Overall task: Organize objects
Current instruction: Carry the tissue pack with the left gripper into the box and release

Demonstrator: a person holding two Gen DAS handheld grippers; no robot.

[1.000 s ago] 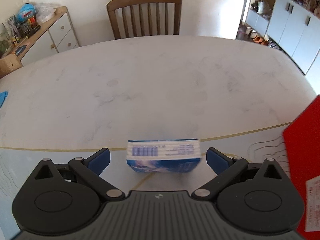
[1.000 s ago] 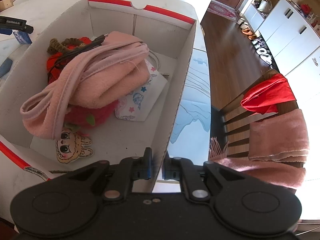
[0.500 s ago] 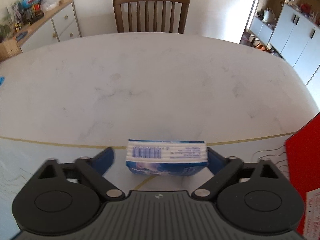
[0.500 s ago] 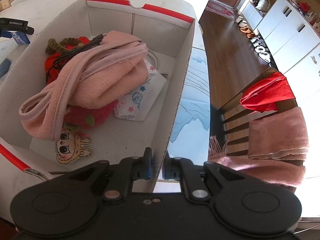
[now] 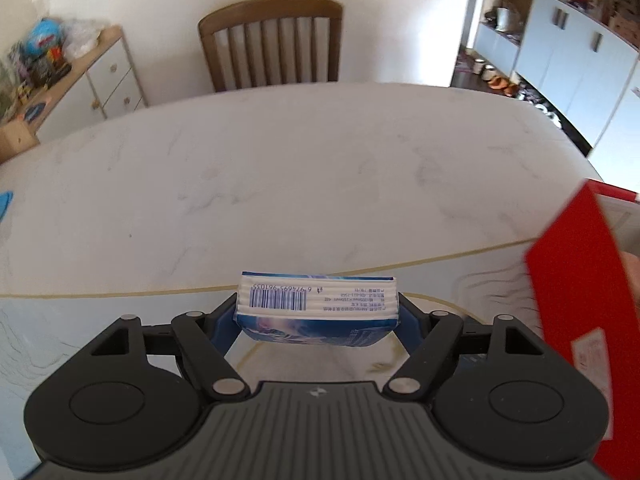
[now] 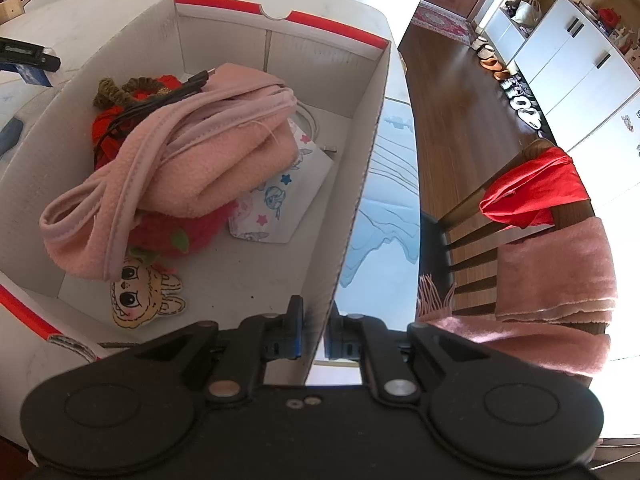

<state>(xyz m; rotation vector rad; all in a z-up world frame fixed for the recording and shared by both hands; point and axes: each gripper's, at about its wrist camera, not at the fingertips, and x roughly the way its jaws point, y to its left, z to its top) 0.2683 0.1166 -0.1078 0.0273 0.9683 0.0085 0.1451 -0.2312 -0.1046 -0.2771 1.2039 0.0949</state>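
While the tissue pack (image 5: 318,307) is clamped in the left tool (image 5: 318,320) just above the surface (image 5: 280,168), near edge, box (image 6: 362,184) right wall is pinched by right tool (image 6: 314,332).

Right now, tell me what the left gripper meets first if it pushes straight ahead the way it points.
Nothing close: the left gripper, shut on the tissue pack, faces bare marble table. Probably the wooden chair at the far edge comes first, though depth is unclear.

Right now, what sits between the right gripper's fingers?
The box's right wall: the right gripper is clamped on its rim, seen in the right wrist view.
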